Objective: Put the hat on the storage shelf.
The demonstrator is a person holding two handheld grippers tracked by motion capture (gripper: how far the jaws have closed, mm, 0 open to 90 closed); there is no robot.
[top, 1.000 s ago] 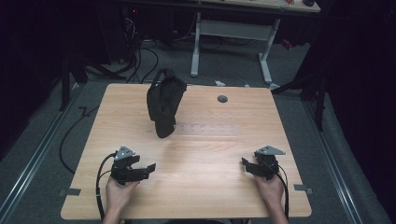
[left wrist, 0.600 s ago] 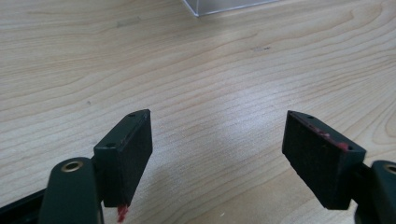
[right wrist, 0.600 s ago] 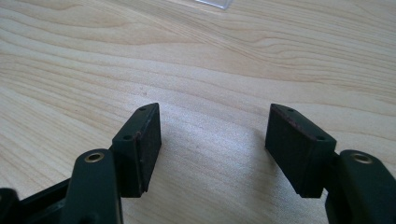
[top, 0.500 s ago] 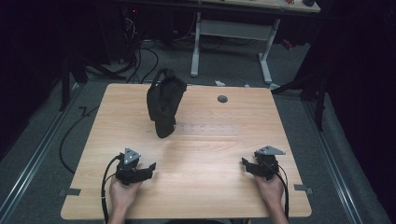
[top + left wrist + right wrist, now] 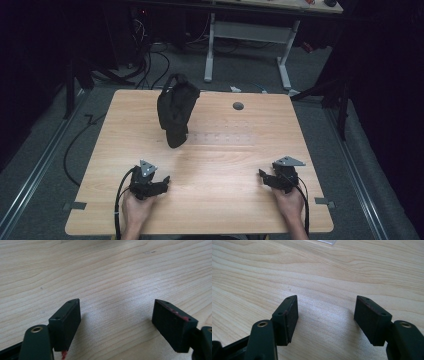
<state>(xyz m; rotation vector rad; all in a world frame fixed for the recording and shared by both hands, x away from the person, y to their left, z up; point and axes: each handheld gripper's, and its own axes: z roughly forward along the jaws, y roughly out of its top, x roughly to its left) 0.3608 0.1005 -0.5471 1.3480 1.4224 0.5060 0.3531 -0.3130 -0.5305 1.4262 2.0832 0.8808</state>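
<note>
Both grippers (left (image 5: pixel 162 181), right (image 5: pixel 263 176)) were held released, nothing between fingers; bag (image 5: pixel 176 110) beyond them was best approached squarely.

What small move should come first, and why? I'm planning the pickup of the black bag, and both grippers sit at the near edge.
Probably ease the left gripper forward toward the black bag. Its jaws stand open over bare wood, the bag sits upright on the far left half of the table, nearer this gripper than the right gripper, which is open too.
</note>
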